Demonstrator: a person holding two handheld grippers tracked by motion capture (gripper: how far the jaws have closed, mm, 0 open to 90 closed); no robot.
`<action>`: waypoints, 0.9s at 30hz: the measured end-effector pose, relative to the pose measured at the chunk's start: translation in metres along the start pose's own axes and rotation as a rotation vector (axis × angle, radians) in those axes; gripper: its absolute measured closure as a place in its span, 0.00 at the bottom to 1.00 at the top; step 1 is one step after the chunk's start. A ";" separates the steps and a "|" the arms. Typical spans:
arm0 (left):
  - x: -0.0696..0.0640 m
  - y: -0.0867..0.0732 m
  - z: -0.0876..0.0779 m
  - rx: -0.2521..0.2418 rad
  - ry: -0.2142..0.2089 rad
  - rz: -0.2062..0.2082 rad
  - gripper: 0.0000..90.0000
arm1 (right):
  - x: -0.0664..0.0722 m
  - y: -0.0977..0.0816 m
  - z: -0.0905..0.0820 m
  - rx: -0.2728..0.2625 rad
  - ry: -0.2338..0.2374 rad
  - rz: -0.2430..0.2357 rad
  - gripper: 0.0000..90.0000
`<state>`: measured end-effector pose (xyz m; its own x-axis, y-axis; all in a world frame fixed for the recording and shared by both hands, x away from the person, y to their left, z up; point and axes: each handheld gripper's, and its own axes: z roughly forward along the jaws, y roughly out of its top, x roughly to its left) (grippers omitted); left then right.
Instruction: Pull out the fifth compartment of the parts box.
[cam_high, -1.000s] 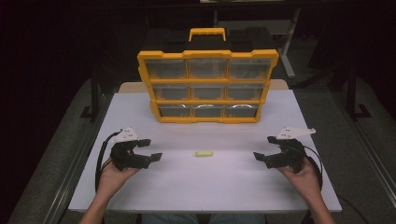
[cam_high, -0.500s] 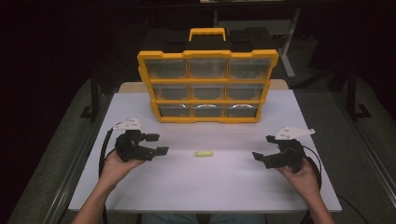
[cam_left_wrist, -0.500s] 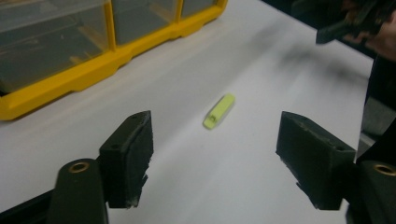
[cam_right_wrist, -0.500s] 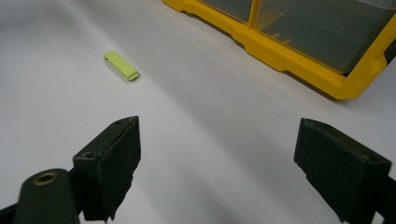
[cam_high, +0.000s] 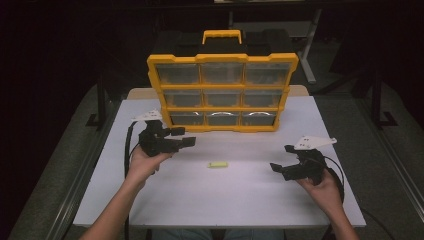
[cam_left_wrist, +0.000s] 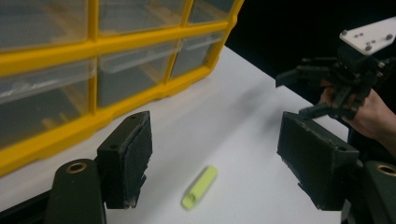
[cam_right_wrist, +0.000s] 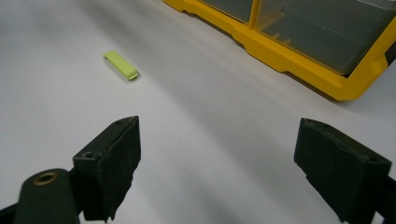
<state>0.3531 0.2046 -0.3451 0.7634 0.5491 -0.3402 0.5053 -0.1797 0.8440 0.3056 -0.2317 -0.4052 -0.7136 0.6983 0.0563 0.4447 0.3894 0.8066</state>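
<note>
Risk: your left gripper (cam_high: 184, 137) sits high, at 10 o'clock from stick (cam_high: 218, 164), close to organizer (cam_high: 223, 92); careless swing could knock its front. Stick lies flat, so pads could skid over it or flick it away.

Stick: small, lime-green, oblong, lying at table (cam_high: 250, 200) centre, between grippers.

Left jaws spread, empty, just been opening. Right gripper (cam_high: 282, 159) jaws spread, empty.
</note>
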 end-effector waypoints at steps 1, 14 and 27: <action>-0.001 0.002 0.004 -0.002 -0.001 0.001 0.29 | 0.000 0.000 0.000 0.000 0.000 0.000 0.15; 0.010 0.034 0.038 -0.104 -0.047 -0.204 0.48 | 0.001 0.000 -0.004 -0.022 -0.003 -0.021 0.16; 0.028 0.042 0.064 -0.238 -0.063 -0.414 0.57 | 0.002 0.001 -0.004 -0.022 -0.001 -0.028 0.16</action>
<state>0.4219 0.1601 -0.3460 0.5444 0.4829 -0.6858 0.6715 0.2391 0.7014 0.3021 -0.2323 -0.4022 -0.7250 0.6880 0.0325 0.4123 0.3958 0.8206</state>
